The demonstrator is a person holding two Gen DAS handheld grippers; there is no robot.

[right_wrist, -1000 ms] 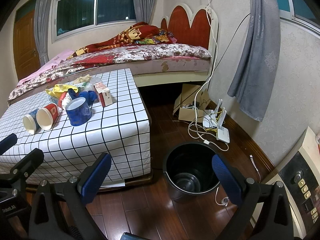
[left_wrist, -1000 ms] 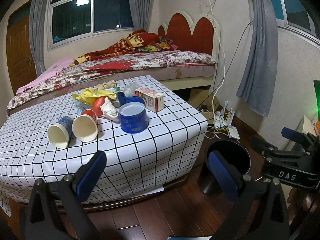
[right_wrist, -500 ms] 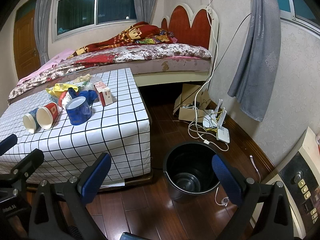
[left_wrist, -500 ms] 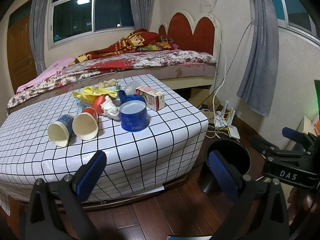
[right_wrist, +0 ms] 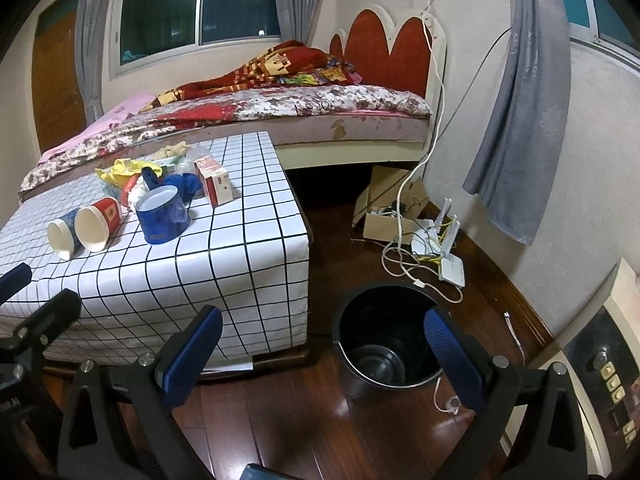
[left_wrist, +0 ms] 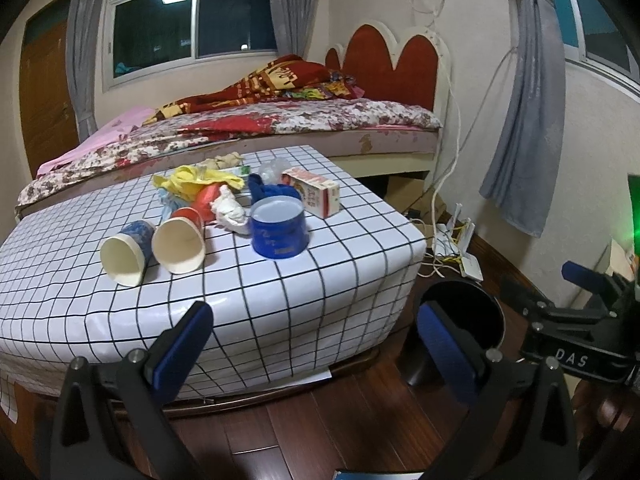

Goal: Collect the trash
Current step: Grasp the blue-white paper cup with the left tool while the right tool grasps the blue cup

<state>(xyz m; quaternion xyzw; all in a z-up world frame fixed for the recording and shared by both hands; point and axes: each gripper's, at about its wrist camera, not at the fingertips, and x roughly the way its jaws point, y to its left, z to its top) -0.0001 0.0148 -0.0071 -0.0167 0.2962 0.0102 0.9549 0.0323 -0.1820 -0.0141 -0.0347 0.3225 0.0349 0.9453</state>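
Note:
Trash lies on a low table with a white grid cloth (left_wrist: 280, 300): a blue bowl-shaped tub (left_wrist: 279, 232), two paper cups on their sides (left_wrist: 156, 244), a crumpled white tissue (left_wrist: 230, 212), a small carton (left_wrist: 312, 192) and yellow and blue wrappers (left_wrist: 200, 180). A black bin (right_wrist: 384, 344) stands on the floor right of the table. My left gripper (left_wrist: 316, 344) is open and empty, short of the table's front edge. My right gripper (right_wrist: 324, 352) is open and empty, low beside the bin.
A bed (left_wrist: 280, 120) runs behind the table. Cables, a router and a cardboard box (right_wrist: 400, 216) lie on the wooden floor by the wall. A grey curtain (right_wrist: 520, 120) hangs at the right. The right gripper shows in the left wrist view (left_wrist: 588, 320).
The left wrist view has shifted very slightly toward the table. The right gripper has barely moved. Both stay open.

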